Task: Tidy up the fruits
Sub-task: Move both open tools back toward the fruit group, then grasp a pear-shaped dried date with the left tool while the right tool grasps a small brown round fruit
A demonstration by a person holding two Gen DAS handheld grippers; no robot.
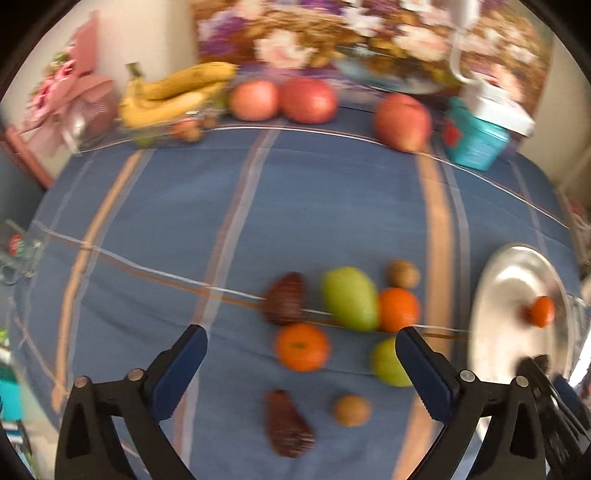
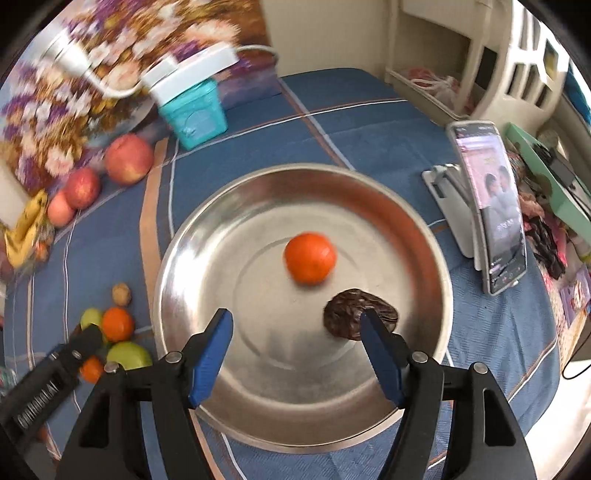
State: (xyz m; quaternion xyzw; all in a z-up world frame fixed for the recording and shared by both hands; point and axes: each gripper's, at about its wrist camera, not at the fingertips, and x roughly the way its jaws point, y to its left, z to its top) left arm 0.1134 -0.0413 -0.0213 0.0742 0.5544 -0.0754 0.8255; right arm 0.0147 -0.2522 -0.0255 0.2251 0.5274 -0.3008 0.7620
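Observation:
My left gripper (image 1: pixel 301 334) is open and empty above a cluster of fruit on the blue cloth: an orange (image 1: pixel 302 346), a green mango (image 1: pixel 350 298), a second orange (image 1: pixel 399 309), a green apple (image 1: pixel 388 363), two brown fruits (image 1: pixel 285 298) (image 1: pixel 288 424) and two kiwis (image 1: pixel 403 274) (image 1: pixel 351 410). My right gripper (image 2: pixel 297 320) is open and empty over the steel plate (image 2: pixel 258 387), which holds an orange (image 2: pixel 310 257) and a brown fruit (image 2: pixel 351 314). The plate also shows in the left wrist view (image 1: pixel 498 314).
Bananas (image 1: pixel 173 92) and three red apples (image 1: pixel 308 99) line the table's far edge by a teal box (image 1: pixel 476 136). A phone on a stand (image 2: pixel 491 214) stands right of the plate. A floral picture (image 1: pixel 332 33) leans at the back.

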